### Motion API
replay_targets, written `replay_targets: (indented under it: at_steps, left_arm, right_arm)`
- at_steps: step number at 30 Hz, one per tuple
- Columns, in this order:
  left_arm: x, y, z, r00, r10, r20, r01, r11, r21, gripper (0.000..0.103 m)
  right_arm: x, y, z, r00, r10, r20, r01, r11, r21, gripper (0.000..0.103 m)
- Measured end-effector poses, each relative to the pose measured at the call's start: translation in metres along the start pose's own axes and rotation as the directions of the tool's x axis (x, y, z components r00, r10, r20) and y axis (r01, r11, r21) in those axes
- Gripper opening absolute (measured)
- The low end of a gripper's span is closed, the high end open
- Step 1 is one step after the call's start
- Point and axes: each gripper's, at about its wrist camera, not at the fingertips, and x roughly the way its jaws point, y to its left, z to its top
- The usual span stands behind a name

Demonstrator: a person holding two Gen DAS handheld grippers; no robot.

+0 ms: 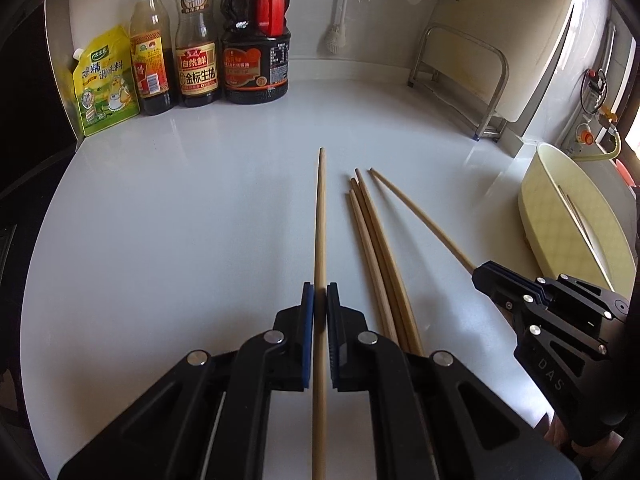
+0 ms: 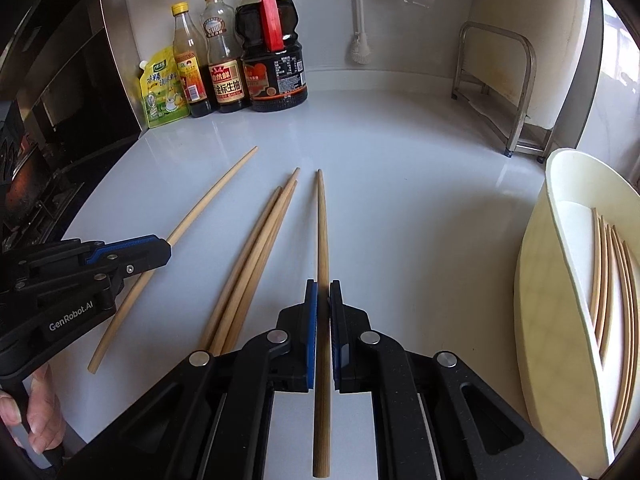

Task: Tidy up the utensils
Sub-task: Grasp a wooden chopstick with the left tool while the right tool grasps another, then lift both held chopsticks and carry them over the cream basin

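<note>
glossy white counter (image 1: pixel 180 208), sauce bottles (image 1: pixel 196 36) at back edge, left gripper (image 1: pixel 320 300) and right gripper (image 2: pixel 323 300) each clamped on one chopstick (image 1: pixel 320 216), cream tray (image 2: pixel 560 240) at right edge

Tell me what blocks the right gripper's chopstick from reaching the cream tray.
Nothing visible. The right gripper holds its chopstick; only bare counter lies between it and the cream tray.
</note>
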Motion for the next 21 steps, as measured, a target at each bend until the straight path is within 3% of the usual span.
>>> replay_targets:
  at_steps: [21]
  left_arm:
    - [-0.031,-0.017,0.013,0.998,-0.049,0.048,0.049,0.999,0.015,0.007]
  right_arm:
    - [-0.052,-0.006,0.016,0.993,-0.001,0.121,-0.004,0.999,0.045,0.006]
